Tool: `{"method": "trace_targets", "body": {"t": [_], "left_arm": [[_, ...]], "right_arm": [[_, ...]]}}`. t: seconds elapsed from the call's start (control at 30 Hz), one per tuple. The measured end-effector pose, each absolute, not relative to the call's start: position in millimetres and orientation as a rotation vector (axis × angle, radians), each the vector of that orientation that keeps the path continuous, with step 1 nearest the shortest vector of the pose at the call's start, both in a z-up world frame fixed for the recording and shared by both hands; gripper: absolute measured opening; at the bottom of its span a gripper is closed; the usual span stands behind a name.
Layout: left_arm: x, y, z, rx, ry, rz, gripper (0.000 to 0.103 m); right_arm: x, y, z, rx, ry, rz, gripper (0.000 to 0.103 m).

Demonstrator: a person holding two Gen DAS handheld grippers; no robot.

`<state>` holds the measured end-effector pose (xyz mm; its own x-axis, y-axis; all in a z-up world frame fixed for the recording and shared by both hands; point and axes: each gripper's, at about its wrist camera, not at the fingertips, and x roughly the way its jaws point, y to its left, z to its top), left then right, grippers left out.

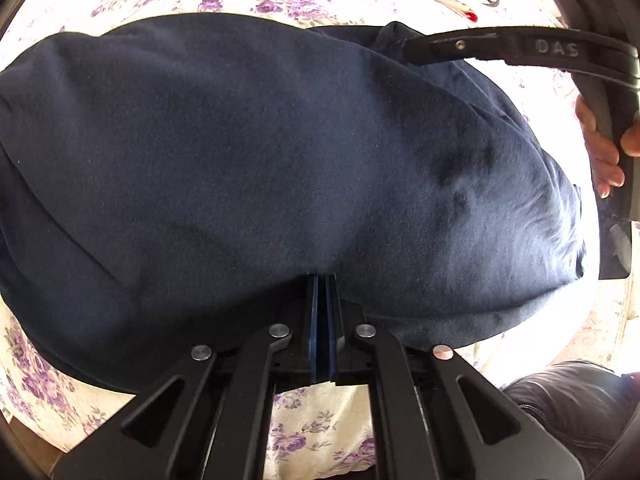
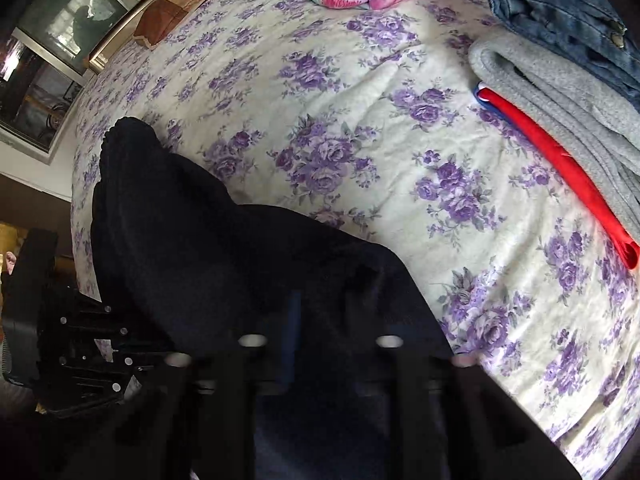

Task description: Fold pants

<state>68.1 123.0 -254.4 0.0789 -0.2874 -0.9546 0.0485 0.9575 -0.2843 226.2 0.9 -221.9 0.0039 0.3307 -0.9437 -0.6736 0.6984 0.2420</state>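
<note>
Dark navy pants (image 1: 260, 152) lie spread across a bed covered in a cream sheet with purple flowers (image 2: 360, 128). The left wrist view looks almost straight down on them. The left gripper (image 1: 324, 280) sits at the near edge of the cloth, its jaws pressed together with a fold of the navy fabric pinched between the blue pads. Ahead of those jaws the pants form one broad, mostly smooth panel, with some puckering off to the right side.

The right gripper (image 1: 416, 50) reaches in from the far right of that view, its closed tips resting at the far edge of the pants, held by a person's hand (image 1: 600, 152). In the right wrist view its own fingers are dark and blurred, so whether cloth is actually caught between them is hard to tell; the jaws seem to be pressed together, with navy fabric bunched right at them and trailing away to the left.

Beyond the right jaws, well clear of the pants, sits a stack of already folded clothing: grey fleece (image 2: 560, 92), denim (image 2: 568, 20) and a red item (image 2: 560, 160).

Judging by the wide flat shape, the pants look doubled over at least once, with a further fold and tidying still to come.
</note>
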Motion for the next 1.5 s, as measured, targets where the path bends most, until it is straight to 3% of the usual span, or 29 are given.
{"method": "trace_targets", "body": {"t": [0.13,0.4,0.57,0.6,0.7,0.73,0.8,0.87,0.93,1.13,1.4,1.5], "left_arm": [[67.3,135.7,-253.6,-0.202,1.479,-0.250,0.005],[70.7,143.0,-251.9,-0.190,1.486,-0.250,0.005],[84.2,138.4,-238.6,-0.140,1.517,-0.244,0.005],[87.9,136.6,-229.5,-0.114,1.500,-0.247,0.005],[108.8,131.8,-187.8,-0.111,1.408,-0.298,0.005],[116.8,128.1,-176.8,-0.120,1.376,-0.319,0.005],[138.7,114.8,-160.5,-0.110,1.326,-0.354,0.005],[168.0,91.9,-160.9,-0.063,1.323,-0.364,0.005],[194.5,70.8,-173.3,-0.050,1.342,-0.397,0.005],[237.7,23.1,-231.6,0.059,1.462,-0.402,0.005],[256.8,21.5,-240.9,0.061,1.452,-0.367,0.003],[253.9,14.4,-242.2,0.086,1.443,-0.340,0.002]], "right_arm": [[247.3,-5.7,-192.7,-0.305,1.215,0.720,0.002],[268.4,9.2,-251.8,-0.354,1.334,0.696,0.003],[268.7,-3.6,-225.8,-0.272,1.386,0.683,0.009],[267.5,-12.1,-208.8,-0.244,1.357,0.684,0.014],[247.4,-50.1,-148.1,-0.175,1.176,0.629,0.066],[236.2,-64.9,-135.5,-0.165,1.128,0.604,0.067],[211.4,-92.6,-128.9,-0.139,1.120,0.566,0.066],[182.6,-114.7,-141.9,-0.060,1.174,0.527,0.052],[152.5,-134.2,-162.0,0.022,1.258,0.554,0.003],[82.3,-147.3,-194.0,0.065,1.315,0.542,0.006],[61.6,-147.3,-262.0,0.138,1.399,0.447,0.003],[63.1,-144.7,-259.9,0.151,1.372,0.434,0.002]]}}
